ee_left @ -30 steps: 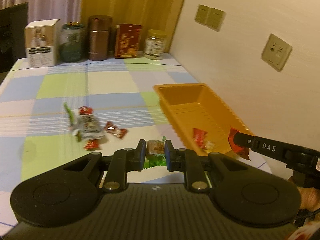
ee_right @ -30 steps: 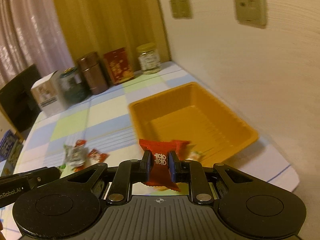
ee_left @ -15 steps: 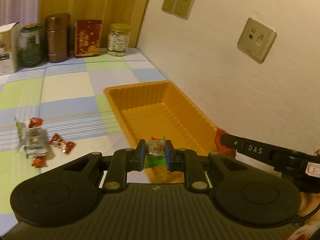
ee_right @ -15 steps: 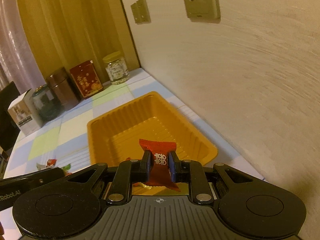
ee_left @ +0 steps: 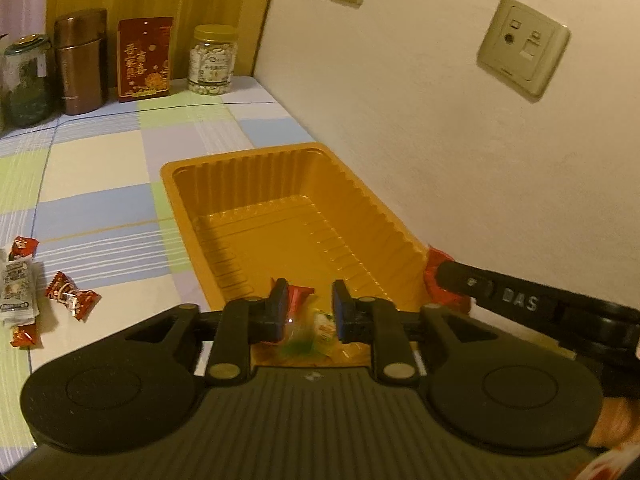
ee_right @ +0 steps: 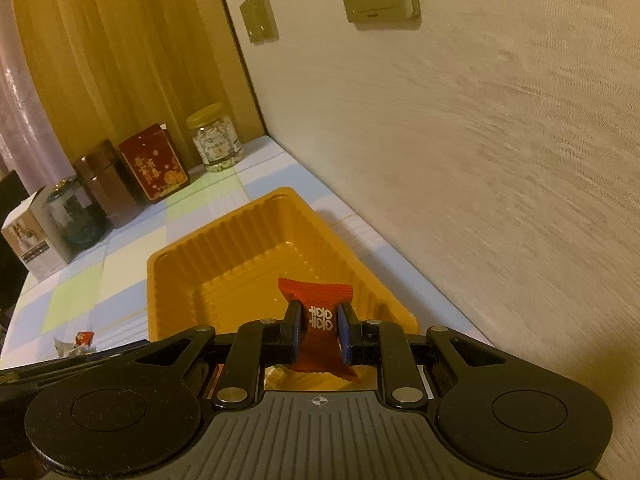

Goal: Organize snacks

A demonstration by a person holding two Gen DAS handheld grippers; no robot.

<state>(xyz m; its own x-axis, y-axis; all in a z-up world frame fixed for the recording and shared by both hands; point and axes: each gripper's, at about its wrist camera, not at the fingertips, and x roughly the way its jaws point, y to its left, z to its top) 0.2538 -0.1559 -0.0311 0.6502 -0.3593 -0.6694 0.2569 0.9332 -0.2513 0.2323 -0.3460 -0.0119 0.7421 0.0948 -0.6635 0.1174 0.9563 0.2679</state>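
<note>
The orange tray (ee_left: 248,168) lies on the checked tablecloth against the wall. My left gripper (ee_left: 309,296) hangs over the tray's near end with its jaws opening. The green-wrapped snack (ee_left: 308,338) is a blur just below the parted pads, and neither pad touches it. A red candy (ee_left: 298,294) lies in the tray beside it. My right gripper (ee_right: 319,320) is shut on a red candy (ee_right: 318,316) with white characters, above the near part of the tray (ee_right: 224,236). In the left wrist view that candy (ee_left: 434,264) shows at the tray's right rim.
Several loose wrapped snacks (ee_left: 68,294) lie on the cloth left of the tray. At the table's back stand a yellow-lidded jar (ee_left: 212,60), a red box (ee_left: 145,58), a brown canister (ee_left: 80,60) and a green jar (ee_left: 26,80). The wall (ee_left: 440,140) runs close along the tray's right side.
Both grippers have moved right and come over the tray. The left jaws have parted and the green snack has slipped down from between the pads. The right grip is unchanged.
</note>
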